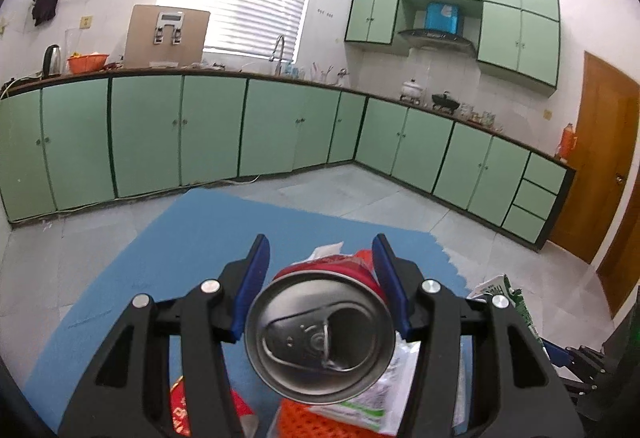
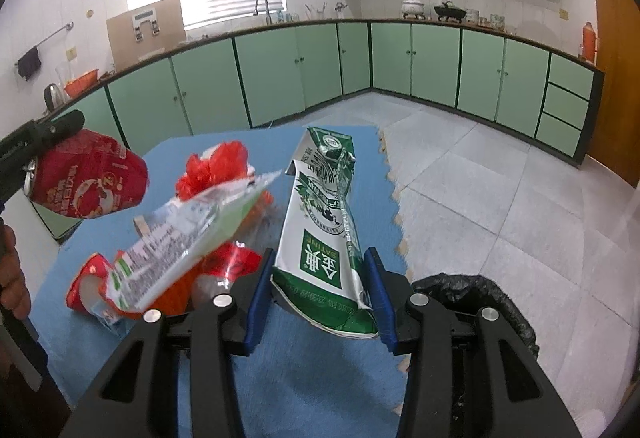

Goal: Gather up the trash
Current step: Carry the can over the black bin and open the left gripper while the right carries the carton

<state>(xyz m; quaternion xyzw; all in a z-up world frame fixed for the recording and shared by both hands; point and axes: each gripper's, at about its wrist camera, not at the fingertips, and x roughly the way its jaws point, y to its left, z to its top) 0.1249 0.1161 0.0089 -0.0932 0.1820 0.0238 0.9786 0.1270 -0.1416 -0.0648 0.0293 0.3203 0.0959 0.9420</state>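
My left gripper is shut on a red drink can, its silver top facing the camera; the can also shows at the left of the right wrist view, held above the blue mat. My right gripper is shut on a flattened green-and-white milk carton, lifted off the mat. On the mat lie a clear plastic wrapper, red crumpled plastic and a red packet.
A bin lined with a black bag stands at the mat's right edge on the tiled floor. Green cabinets run along two walls, with a wooden door at the right. A person's hand shows at the left.
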